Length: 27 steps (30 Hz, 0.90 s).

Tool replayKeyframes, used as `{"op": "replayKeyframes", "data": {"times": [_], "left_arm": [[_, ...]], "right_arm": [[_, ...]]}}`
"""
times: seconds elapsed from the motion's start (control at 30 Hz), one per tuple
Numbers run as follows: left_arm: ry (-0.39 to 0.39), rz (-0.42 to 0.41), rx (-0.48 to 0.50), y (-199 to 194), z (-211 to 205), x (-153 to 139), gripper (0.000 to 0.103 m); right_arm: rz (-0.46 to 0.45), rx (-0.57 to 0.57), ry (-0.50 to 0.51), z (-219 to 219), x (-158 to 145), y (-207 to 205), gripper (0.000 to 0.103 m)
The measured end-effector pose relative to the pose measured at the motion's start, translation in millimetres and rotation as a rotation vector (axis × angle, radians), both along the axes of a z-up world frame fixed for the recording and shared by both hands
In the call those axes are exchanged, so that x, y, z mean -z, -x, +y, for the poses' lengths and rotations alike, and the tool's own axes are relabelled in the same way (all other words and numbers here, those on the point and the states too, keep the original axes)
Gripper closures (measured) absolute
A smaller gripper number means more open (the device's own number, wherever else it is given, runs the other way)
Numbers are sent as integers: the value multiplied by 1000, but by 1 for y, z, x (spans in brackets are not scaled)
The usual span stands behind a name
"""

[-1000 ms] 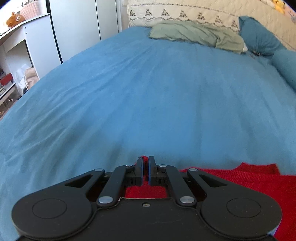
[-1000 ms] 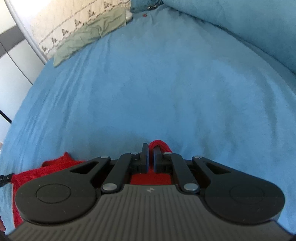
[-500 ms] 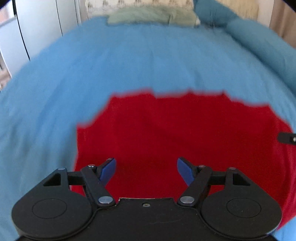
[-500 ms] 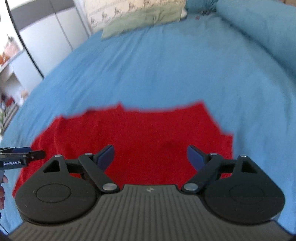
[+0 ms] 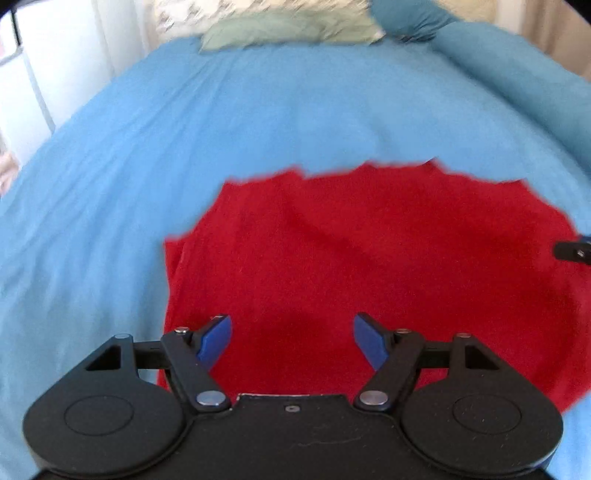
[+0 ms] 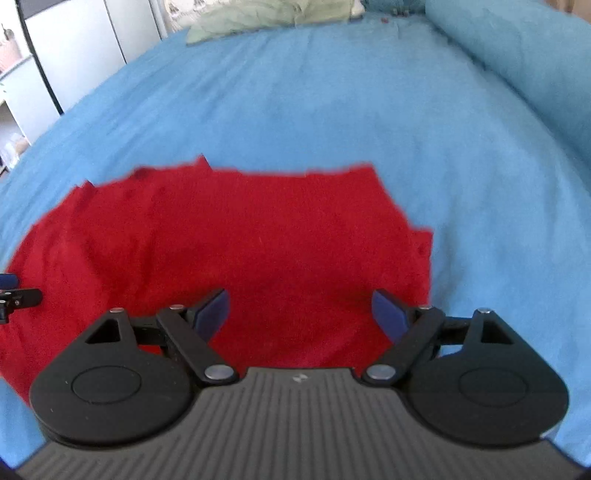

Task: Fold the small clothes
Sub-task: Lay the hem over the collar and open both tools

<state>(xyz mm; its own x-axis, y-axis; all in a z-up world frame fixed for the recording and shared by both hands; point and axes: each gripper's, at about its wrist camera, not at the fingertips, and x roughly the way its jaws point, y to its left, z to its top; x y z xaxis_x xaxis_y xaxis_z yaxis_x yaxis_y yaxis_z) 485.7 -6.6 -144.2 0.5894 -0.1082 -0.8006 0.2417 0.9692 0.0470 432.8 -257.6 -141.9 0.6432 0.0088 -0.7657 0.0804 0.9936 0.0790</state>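
A red garment (image 5: 369,266) lies flat on the blue bedspread (image 5: 258,110); it also shows in the right wrist view (image 6: 236,240). My left gripper (image 5: 291,338) is open and empty above the garment's near left part. My right gripper (image 6: 301,314) is open and empty above its near right part. The tip of the right gripper shows at the right edge of the left wrist view (image 5: 574,251). The tip of the left gripper shows at the left edge of the right wrist view (image 6: 16,295).
A green pillow (image 5: 291,27) and a patterned headboard cushion lie at the far end of the bed. A blue bolster (image 6: 524,55) runs along the right side. White cupboards (image 6: 85,44) stand to the left.
Both grippers were shut on the red garment's edge a second ago; they have opened, let it go and drawn back, so the garment now lies spread in front of them.
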Motion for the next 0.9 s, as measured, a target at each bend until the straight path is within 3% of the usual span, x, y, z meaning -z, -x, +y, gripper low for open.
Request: {"op": "replayKeyframes", "data": {"times": [0.1, 0.13, 0.17, 0.27, 0.4, 0.53, 0.7, 0.9], "left_arm": [[-29, -59, 69, 19, -14, -32, 22], [-37, -69, 85, 25, -20, -41, 14], [-38, -76, 94, 31, -26, -47, 8], [-1, -71, 120, 43, -45, -54, 8], [8, -29, 123, 43, -73, -37, 8], [40, -3, 102, 38, -92, -15, 8], [29, -1, 62, 27, -106, 5, 9], [-14, -13, -32, 9, -106, 20, 14]], "right_arm": [[-9, -23, 75, -2, -33, 22, 2], [10, -35, 85, -5, -40, 30, 2], [37, -43, 81, -8, -44, 38, 2], [83, -25, 40, -21, -47, 66, 3], [128, 45, -30, -40, -27, 91, 6], [106, 73, -102, -53, -3, 98, 23], [57, 42, -134, -59, 16, 81, 28], [79, 4, -203, -62, 29, 46, 31]]}}
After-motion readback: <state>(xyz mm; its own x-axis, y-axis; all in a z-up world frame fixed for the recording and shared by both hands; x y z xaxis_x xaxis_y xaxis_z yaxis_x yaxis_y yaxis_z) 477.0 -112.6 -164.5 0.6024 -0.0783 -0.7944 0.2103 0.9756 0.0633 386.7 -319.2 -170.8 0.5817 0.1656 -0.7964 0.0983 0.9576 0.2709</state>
